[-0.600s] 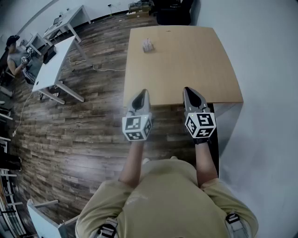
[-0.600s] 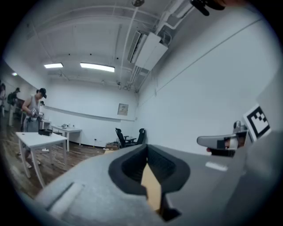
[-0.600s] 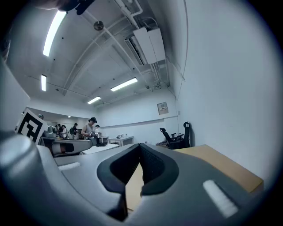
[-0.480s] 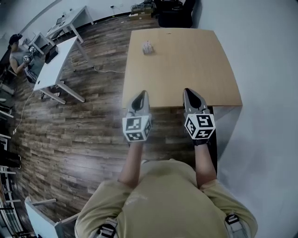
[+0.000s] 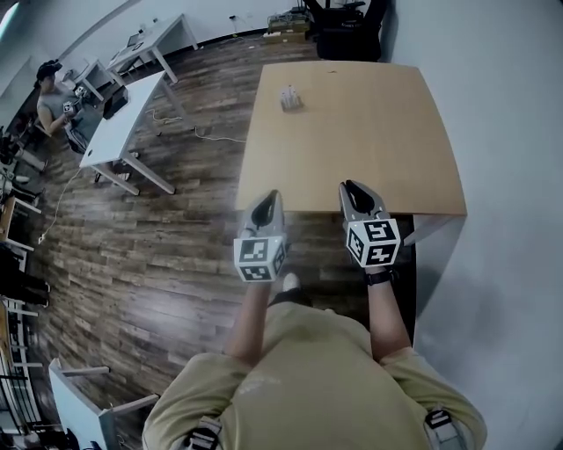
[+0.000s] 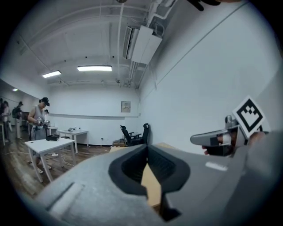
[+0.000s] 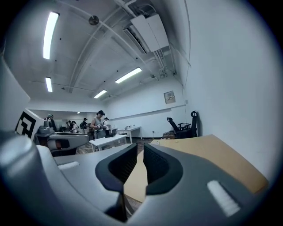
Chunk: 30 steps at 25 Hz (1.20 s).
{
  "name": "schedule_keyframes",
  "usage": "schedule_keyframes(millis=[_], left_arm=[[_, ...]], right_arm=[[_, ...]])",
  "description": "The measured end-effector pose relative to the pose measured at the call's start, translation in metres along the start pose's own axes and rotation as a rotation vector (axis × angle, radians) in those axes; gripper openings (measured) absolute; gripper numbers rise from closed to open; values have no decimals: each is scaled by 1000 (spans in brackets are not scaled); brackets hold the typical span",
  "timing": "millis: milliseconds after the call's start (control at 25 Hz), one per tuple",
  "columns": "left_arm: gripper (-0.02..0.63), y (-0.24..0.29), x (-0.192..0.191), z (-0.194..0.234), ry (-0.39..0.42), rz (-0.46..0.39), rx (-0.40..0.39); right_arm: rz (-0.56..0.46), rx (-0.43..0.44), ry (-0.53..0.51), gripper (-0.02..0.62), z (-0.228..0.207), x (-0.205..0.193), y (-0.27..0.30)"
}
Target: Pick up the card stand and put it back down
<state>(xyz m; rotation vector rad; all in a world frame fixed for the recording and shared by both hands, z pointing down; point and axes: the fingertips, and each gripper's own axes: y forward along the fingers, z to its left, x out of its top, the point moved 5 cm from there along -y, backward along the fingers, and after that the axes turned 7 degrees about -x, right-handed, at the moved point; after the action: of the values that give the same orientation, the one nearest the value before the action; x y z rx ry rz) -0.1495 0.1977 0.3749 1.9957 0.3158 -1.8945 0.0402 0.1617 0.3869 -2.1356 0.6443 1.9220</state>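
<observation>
The card stand (image 5: pixel 289 98), small, pale and see-through, stands on the far left part of the tan table (image 5: pixel 378 132). Both grippers hover over the table's near edge, well short of the stand. My left gripper (image 5: pixel 268 200) is shut and empty; in the left gripper view its tips (image 6: pixel 147 148) meet. My right gripper (image 5: pixel 352 188) is level with it, about a hand's width to its right. In the right gripper view its jaws (image 7: pixel 140 148) stand together with only a thin slit between them, and nothing is in it. I cannot make out the stand in either gripper view.
A white wall (image 5: pixel 510 132) runs along the table's right side. Wood floor lies to the left, with white desks (image 5: pixel 123 119) and a person (image 5: pixel 54 92) beyond. Black office chairs (image 5: pixel 347 26) stand behind the table's far edge.
The head view has shifted a little, so the table sits slightly further right and lower. Both grippers stay shut over the near edge, and the card stand has not moved.
</observation>
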Motion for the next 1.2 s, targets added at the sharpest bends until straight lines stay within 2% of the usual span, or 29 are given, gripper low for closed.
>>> schedule_keyframes(millis=[80, 160, 360, 680, 880, 1040, 1200], left_arm=[[2, 8, -2, 5, -4, -1, 0], [2, 20, -6, 10, -6, -7, -8], [2, 58, -15, 40, -43, -3, -24], [2, 114, 3, 117, -77, -32, -14], [2, 143, 4, 175, -97, -46, -5], [2, 158, -2, 214, -90, -96, -24], [2, 167, -11, 238, -71, -75, -53]], right_arm=[[-2, 3, 25, 35, -3, 0, 7], [-9, 6, 32, 3, -6, -3, 18], [13, -4, -8, -3, -6, -7, 62], [-25, -12, -57, 3, 6, 27, 146], [-66, 40, -139, 3, 24, 39, 208], [-11, 5, -176, 3, 31, 29, 257], [37, 1, -154, 3, 43, 19, 289]])
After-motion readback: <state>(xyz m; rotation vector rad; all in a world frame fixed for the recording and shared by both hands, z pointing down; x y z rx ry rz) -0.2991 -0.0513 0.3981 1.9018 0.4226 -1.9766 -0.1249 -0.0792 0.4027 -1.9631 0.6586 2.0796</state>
